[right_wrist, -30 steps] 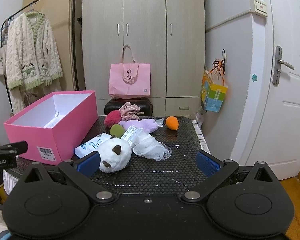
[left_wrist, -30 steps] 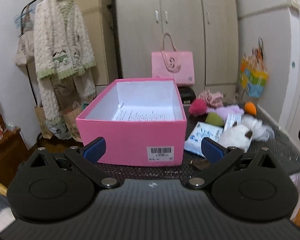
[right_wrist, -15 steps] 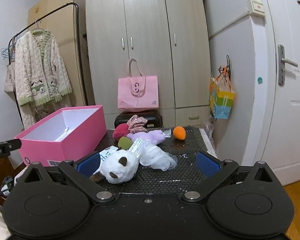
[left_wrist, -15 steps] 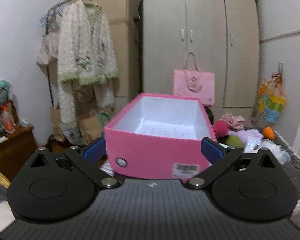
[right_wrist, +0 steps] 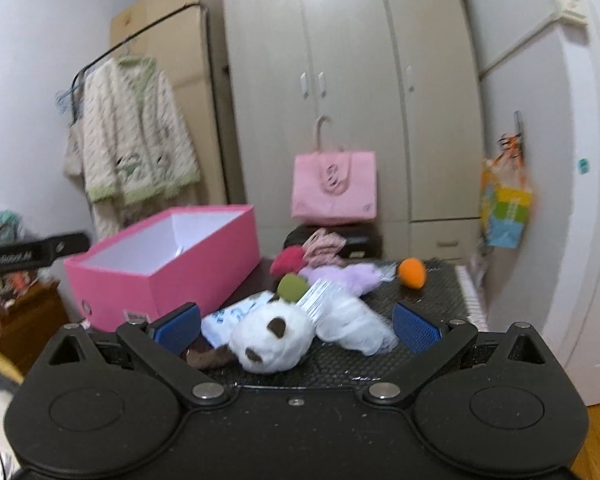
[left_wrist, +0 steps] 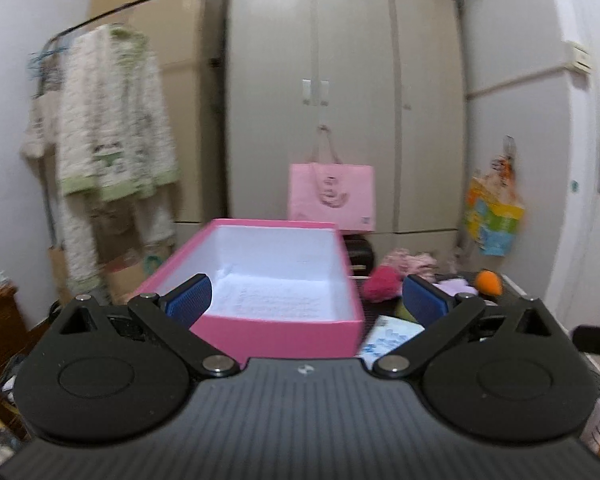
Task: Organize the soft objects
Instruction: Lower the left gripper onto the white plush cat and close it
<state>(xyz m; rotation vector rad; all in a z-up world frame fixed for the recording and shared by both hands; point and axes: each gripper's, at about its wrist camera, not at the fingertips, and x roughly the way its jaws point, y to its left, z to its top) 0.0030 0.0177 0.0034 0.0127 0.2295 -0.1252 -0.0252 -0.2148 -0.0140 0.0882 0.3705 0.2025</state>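
Right gripper (right_wrist: pixel 296 326): fingers spread wide, holding nothing. The white plush (right_wrist: pixel 274 338) lies dead ahead, framed between the two pads, on the worktop (right_wrist: pixel 432 280) just right of the pink box (right_wrist: pixel 168 260). Plush is roundish, no clear long axis; white mesh (right_wrist: pixel 352 324) touches its right side.

Left gripper (left_wrist: pixel 305 298): fingers equally wide, empty, aimed over the box, which holds only a sheet of paper (left_wrist: pixel 276 300).

Judgement: right hand is nearer the plush, so a straight advance and close should take it. Box lies to the plush's left. Risk: snagging the mesh too.
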